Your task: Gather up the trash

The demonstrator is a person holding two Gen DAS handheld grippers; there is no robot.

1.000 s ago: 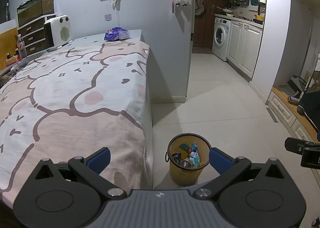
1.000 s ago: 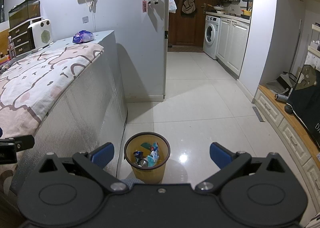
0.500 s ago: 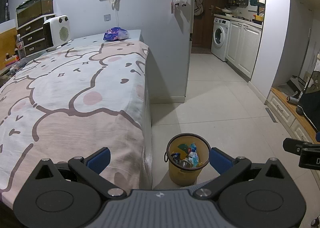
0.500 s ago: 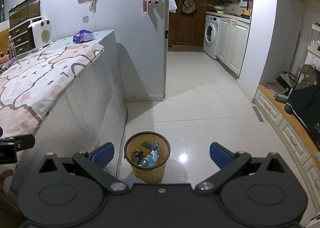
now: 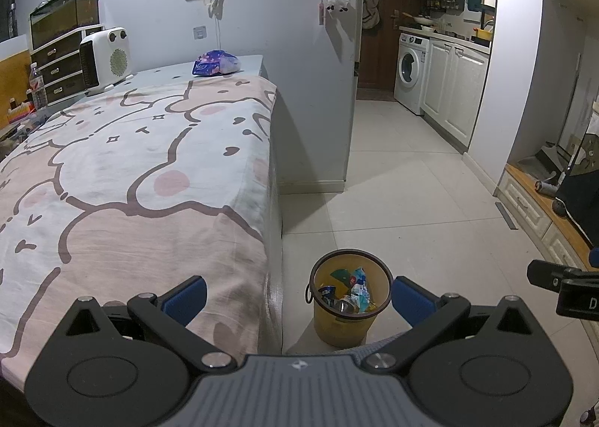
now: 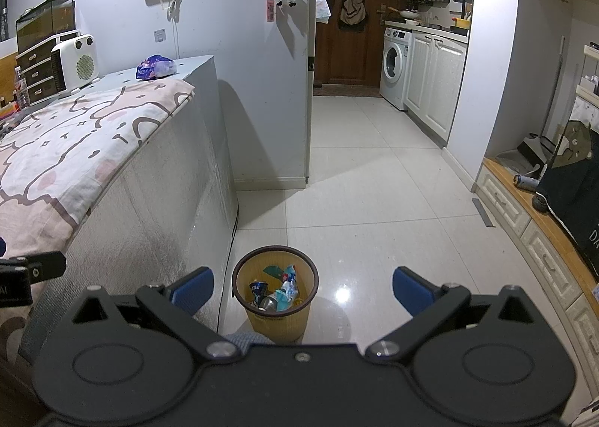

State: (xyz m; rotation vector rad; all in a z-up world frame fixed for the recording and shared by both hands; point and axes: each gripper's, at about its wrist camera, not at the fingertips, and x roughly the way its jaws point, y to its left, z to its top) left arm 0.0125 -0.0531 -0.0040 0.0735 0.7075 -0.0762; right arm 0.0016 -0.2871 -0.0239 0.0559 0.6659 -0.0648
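Observation:
A yellow waste bin (image 5: pixel 348 326) (image 6: pixel 277 318) with a dark rim stands on the tiled floor beside the bed, holding several wrappers and a can. A purple plastic packet (image 5: pixel 216 63) (image 6: pixel 155 67) lies on the grey ledge at the bed's far end. My left gripper (image 5: pixel 297 296) hangs open above the bed's edge and the bin, nothing between its blue pads. My right gripper (image 6: pixel 303 286) is open too, over the floor just right of the bin. Each gripper's tip shows at the edge of the other's view.
The bed (image 5: pixel 123 172) with a pink cartoon sheet fills the left. A white heater (image 5: pixel 105 58) and drawers (image 5: pixel 56 64) sit at its far end. Tiled floor (image 6: pixel 367 210) runs to a washing machine (image 6: pixel 395 66) and white cabinets (image 6: pixel 436 82). A low wooden bench (image 6: pixel 531 213) lines the right.
Both views are almost unchanged. The bin has slipped slightly left in the left wrist view; both grippers stay open.

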